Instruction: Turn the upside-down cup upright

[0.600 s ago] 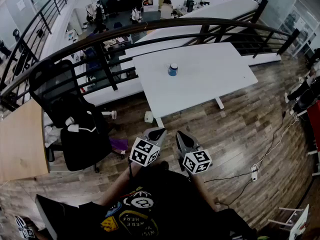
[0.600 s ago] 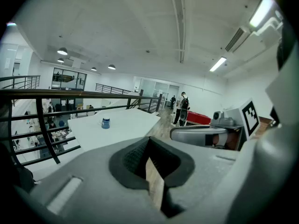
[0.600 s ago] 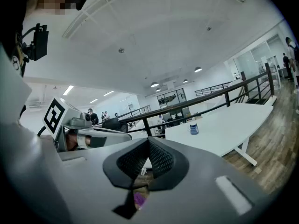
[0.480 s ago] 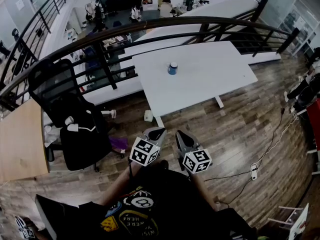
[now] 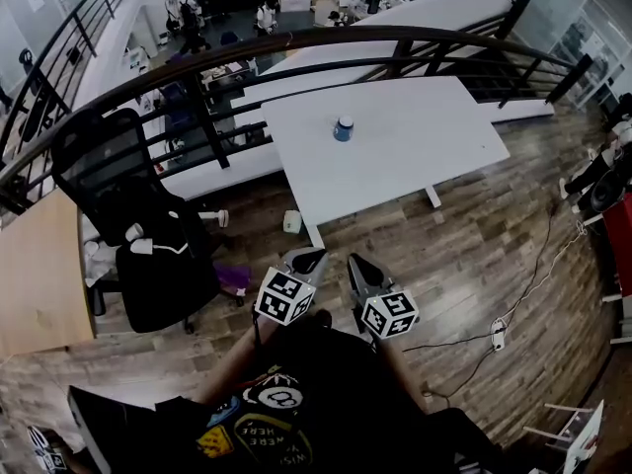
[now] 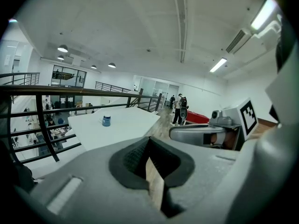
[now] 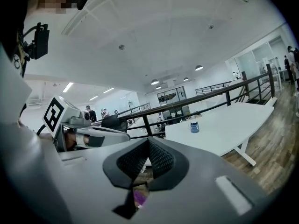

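Observation:
A small blue cup [image 5: 343,128] with a pale top stands alone on the white table [image 5: 415,151], well ahead of me across the wooden floor. It also shows as the cup [image 6: 106,121] in the left gripper view and the cup [image 7: 195,127] in the right gripper view. My left gripper [image 5: 312,258] and right gripper [image 5: 355,263] are side by side in front of my body, far short of the table. Both point forward and slightly down. The left gripper's [image 6: 148,144] jaws are shut and empty, and so are the right gripper's [image 7: 148,146].
A black railing [image 5: 296,52] runs behind the table. A black office chair [image 5: 148,235] stands to the left, next to a wooden desk [image 5: 39,284]. A purple item [image 5: 234,279] and a power strip with cables [image 5: 497,336] lie on the floor. People [image 6: 180,108] stand far off.
The head view has shifted very slightly. Both grippers stay side by side, shut, and the cup has not moved.

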`<action>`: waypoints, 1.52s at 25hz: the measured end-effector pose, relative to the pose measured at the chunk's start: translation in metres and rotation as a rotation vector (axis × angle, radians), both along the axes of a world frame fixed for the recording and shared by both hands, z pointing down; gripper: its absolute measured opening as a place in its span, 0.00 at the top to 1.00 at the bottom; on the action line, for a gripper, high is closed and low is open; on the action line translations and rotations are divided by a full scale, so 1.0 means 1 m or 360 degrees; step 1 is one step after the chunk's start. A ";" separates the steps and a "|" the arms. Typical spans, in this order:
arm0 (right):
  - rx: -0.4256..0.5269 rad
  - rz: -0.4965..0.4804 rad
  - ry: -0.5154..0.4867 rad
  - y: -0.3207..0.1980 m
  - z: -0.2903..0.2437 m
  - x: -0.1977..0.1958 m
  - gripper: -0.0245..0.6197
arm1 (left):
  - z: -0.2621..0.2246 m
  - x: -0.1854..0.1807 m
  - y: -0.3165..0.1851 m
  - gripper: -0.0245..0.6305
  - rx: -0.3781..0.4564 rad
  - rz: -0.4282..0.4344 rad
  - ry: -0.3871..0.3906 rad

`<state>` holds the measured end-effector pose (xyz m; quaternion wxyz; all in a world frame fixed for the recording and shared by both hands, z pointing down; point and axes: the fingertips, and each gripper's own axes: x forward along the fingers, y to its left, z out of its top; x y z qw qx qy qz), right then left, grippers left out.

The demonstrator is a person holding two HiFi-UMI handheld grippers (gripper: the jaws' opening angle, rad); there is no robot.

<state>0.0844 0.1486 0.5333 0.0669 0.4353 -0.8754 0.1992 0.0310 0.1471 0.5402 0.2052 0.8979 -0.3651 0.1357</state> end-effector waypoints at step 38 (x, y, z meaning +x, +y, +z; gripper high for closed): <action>-0.0368 -0.0257 -0.0115 -0.267 0.143 0.020 0.91 | 0.102 0.010 -0.266 0.96 -0.0385 -0.0169 0.0063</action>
